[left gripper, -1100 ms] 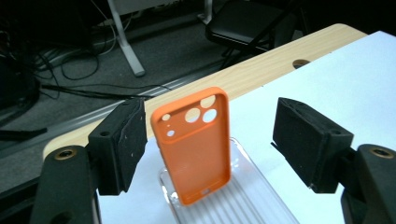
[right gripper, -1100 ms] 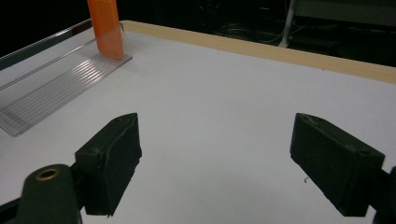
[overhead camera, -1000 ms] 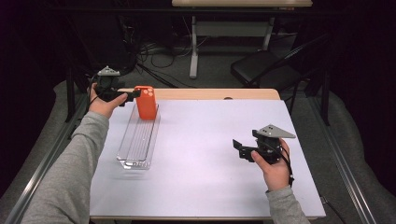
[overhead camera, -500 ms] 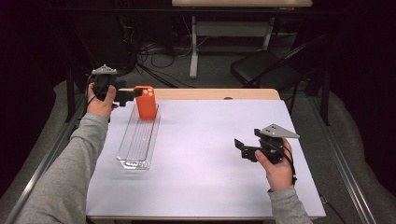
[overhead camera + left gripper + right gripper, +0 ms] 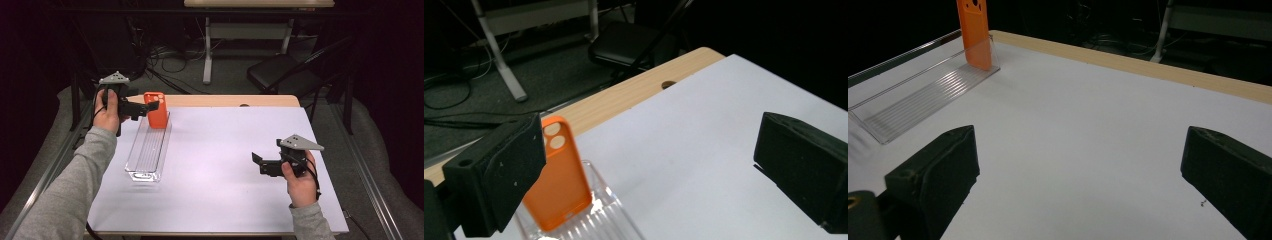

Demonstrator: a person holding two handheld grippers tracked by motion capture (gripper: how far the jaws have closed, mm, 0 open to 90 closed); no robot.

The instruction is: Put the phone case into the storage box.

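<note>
Since a second ago your left hand has drawn back and up from the orange phone case, and the jaws of both tools have just been opening, with nothing between either pair. Working down by size: the table (image 5: 225, 165) carries a white sheet across nearly its whole top, with a strip of bare wood along the far edge. On its left side lies the clear ribbed tray (image 5: 148, 152), long axis running away from you. The phone case (image 5: 157, 110) stands upright at the tray's far end, leaning against the end wall, camera cutouts at the top. Your left tool (image 5: 150, 106) hangs just beside the case's upper part, jaws wide apart, and in the left gripper view the case (image 5: 558, 175) sits free next to one pad, not pressed by it. Your right tool (image 5: 257, 161) rests low over bare sheet on the right side, well apart from the tray, jaws spread and empty. The risk now lies with the case: it is tall and thin, propped only by the tray wall, so a brush from the near pad as you pull away could tip it over or knock it out of the tray. The tray looks light, and a nudge could slide it on the smooth sheet and unsettle the case too. Clearing sideways before dropping the hand would likely avoid both.
</note>
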